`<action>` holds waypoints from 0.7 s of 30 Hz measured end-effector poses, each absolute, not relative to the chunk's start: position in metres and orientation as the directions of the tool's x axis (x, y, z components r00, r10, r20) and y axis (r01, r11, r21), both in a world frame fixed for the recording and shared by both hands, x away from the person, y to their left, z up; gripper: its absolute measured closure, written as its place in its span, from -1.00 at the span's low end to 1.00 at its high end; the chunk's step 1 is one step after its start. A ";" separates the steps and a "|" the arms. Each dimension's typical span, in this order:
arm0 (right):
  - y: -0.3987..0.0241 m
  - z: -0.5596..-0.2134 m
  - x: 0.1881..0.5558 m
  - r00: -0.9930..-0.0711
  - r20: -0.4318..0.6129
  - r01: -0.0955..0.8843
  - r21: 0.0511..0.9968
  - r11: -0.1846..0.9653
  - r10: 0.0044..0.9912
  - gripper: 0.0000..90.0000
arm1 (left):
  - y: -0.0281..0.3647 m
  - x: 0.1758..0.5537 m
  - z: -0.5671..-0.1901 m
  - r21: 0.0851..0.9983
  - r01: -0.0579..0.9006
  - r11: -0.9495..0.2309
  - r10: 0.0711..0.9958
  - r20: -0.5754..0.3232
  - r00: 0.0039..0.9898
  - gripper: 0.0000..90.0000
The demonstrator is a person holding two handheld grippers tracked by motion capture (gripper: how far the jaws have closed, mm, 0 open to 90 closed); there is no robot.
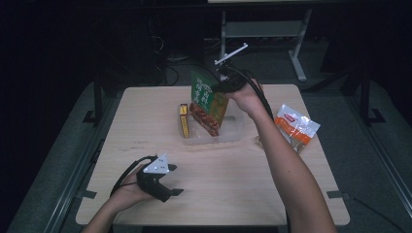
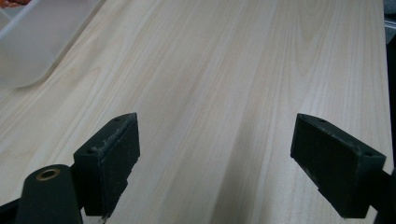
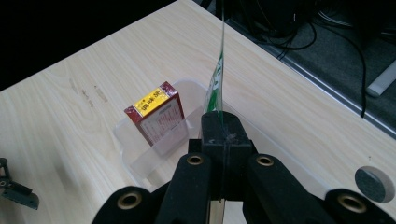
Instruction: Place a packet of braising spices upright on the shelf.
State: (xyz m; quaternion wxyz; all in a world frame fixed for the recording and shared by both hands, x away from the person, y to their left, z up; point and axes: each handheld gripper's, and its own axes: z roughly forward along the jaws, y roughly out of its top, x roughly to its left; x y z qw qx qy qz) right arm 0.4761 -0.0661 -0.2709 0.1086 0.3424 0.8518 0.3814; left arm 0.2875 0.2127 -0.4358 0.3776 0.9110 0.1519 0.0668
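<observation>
Overhead, right gripper (image 1: 224, 87) jaws pinching green packet (image 1: 208, 102) top edge above clear tray (image 1: 235, 128), left gripper (image 1: 167, 187) jaws spread.

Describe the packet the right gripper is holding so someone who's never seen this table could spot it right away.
Start at the light wooden table and find the clear plastic tray near its far middle. The green food pouch hangs over that tray, pinched at its top edge by the right gripper. Unlike the dark red box standing in the tray and the orange-and-white packet lying flat to the right, it is green and held upright.
</observation>
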 end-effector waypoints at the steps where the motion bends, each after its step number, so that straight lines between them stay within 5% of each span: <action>1: -0.066 -0.271 0.476 -0.742 0.076 0.500 0.724 0.475 0.666 1.00 | 0.213 0.288 -0.436 0.708 0.226 -0.669 0.327 0.007 0.945 -0.66; 4: -0.062 -0.270 0.477 -0.741 0.069 0.500 0.721 0.480 0.669 0.99 | 0.213 0.287 -0.436 0.708 0.221 -0.671 0.321 0.009 0.947 -0.66; 9: -0.065 -0.270 0.473 -0.738 0.087 0.500 0.736 0.456 0.669 0.31 | 0.214 0.287 -0.436 0.709 0.221 -0.669 0.323 0.011 0.946 -0.66; 14: -0.077 -0.267 0.465 -0.728 0.082 0.487 0.760 0.430 0.680 -0.04 | 0.214 0.287 -0.436 0.708 0.224 -0.670 0.325 0.008 0.946 -0.66; 21: -0.110 -0.267 0.437 -0.745 0.065 0.434 0.803 0.408 0.664 -0.27 | 0.214 0.287 -0.435 0.706 0.228 -0.671 0.329 0.008 0.944 -0.66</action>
